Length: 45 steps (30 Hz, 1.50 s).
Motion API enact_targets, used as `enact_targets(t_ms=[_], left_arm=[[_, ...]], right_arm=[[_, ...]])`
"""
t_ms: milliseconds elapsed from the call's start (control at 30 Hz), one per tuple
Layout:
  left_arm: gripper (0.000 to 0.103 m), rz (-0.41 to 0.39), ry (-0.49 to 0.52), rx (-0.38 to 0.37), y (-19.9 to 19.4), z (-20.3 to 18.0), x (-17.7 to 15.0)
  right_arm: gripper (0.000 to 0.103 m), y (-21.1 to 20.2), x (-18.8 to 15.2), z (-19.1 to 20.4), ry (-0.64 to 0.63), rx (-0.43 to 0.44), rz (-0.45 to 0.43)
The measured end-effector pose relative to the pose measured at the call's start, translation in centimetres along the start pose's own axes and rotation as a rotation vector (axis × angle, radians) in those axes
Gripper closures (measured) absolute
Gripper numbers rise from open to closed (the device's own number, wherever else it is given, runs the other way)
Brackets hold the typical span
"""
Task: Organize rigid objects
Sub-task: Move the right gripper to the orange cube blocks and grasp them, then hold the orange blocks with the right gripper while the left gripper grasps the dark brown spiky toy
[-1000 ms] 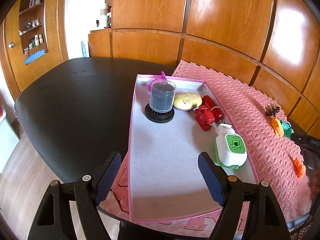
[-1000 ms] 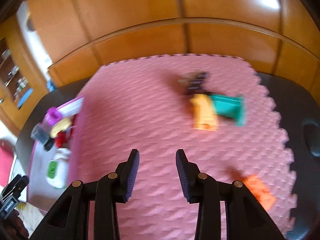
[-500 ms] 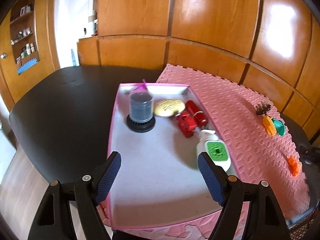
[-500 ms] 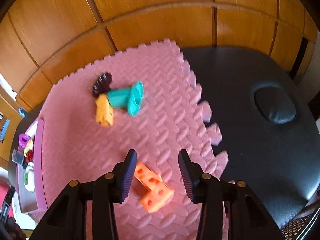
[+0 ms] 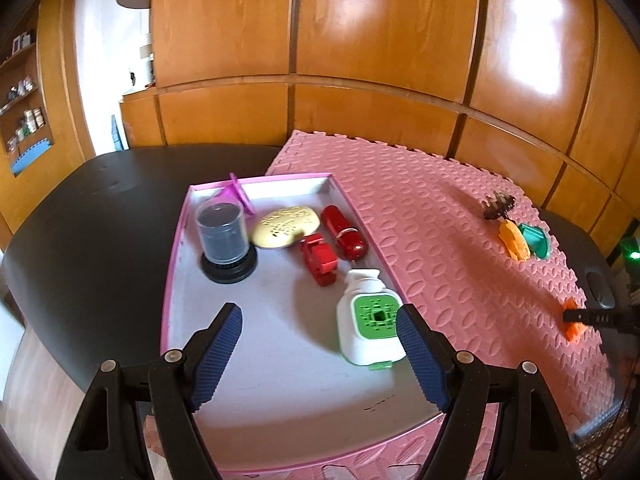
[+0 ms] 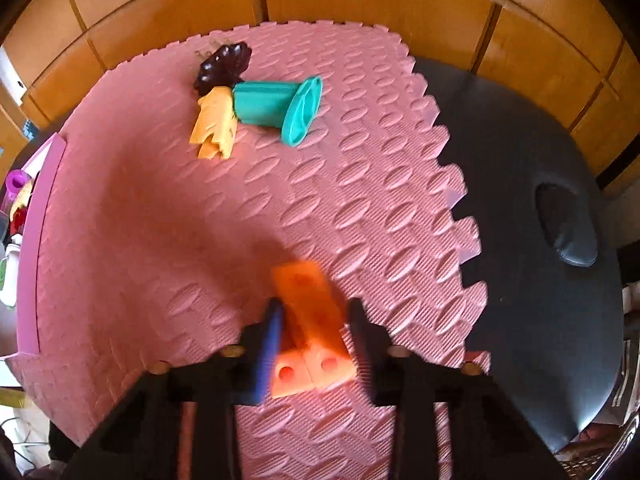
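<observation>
Only the right wrist view shows the grasp: the right gripper [image 6: 314,330] is closing around the orange block [image 6: 310,320], which lies on the pink mat [image 6: 360,184] between its fingers; the left pad seems to touch the block, the right one stands just beside it, though blur hides the contact. Farther up the mat lie a yellow piece [image 6: 215,128], a teal cup [image 6: 276,108] on its side and a dark piece [image 6: 222,66], close together. From the left wrist view the block [image 5: 573,326] is a small orange patch behind a dark fingertip. That view alone shows the tray [image 5: 280,380] fully: a dark jar [image 5: 222,236], a yellow disc [image 5: 286,226], two red pieces [image 5: 332,244] and a white-green box [image 5: 370,328]. The left gripper [image 5: 318,354] hangs released above the tray, grasping nothing.
</observation>
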<state>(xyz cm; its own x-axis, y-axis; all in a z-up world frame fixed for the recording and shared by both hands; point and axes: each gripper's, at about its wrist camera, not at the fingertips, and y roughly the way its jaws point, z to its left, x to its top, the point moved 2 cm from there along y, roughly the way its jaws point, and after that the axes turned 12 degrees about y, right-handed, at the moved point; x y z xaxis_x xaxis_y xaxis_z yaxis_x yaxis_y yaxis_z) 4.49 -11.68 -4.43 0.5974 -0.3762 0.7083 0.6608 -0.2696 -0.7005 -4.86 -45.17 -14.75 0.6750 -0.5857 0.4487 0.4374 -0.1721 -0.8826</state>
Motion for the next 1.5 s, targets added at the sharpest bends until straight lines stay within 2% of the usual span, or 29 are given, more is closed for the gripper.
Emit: enact_targets(t_ms=[100,233,400,633,867,933,1000,1233,1500], left_arm=[[0.023,0.003,0.016,-0.014,0.2,-0.7,0.3],[0.023,0.008,0.041,-0.036,0.6,-1.8,1.2],[0.023,-0.008,0.078,-0.082,0.8,-4.2,3.4],[0.023,0.041,0.08,-0.185,4.1,-7.6,6.8],[0.023,0.065,0.151,-0.256,7.5,-13.0,10.4],[0.02,0.061,0.18,-0.28,8.6,-15.0,11.5],[0.013,0.061,0.194,-0.283,9.7,-16.4,12.5],[0.013,0.067,0.233,-0.292,14.3,-20.6,16.3],[0.014,0.107,0.301,-0.301,19.5,-23.9,18.4]], right_arm=[[0.076,-0.2,0.8,-0.1,0.015,-0.002,-0.031],[0.076,-0.3,2.4,-0.3,0.064,0.08,-0.051],[0.075,0.8,2.2,0.2,0.033,0.04,-0.069],[0.07,1.4,1.5,1.5,-0.069,-0.03,-0.093],[0.07,1.7,1.8,1.1,-0.064,-0.021,-0.092],[0.07,1.8,1.9,1.0,-0.06,-0.015,-0.09],[0.07,1.9,2.0,0.9,-0.061,-0.014,-0.089],[0.07,2.0,2.1,1.0,-0.064,-0.009,-0.088],[0.069,2.1,2.2,1.1,-0.067,-0.003,-0.089]])
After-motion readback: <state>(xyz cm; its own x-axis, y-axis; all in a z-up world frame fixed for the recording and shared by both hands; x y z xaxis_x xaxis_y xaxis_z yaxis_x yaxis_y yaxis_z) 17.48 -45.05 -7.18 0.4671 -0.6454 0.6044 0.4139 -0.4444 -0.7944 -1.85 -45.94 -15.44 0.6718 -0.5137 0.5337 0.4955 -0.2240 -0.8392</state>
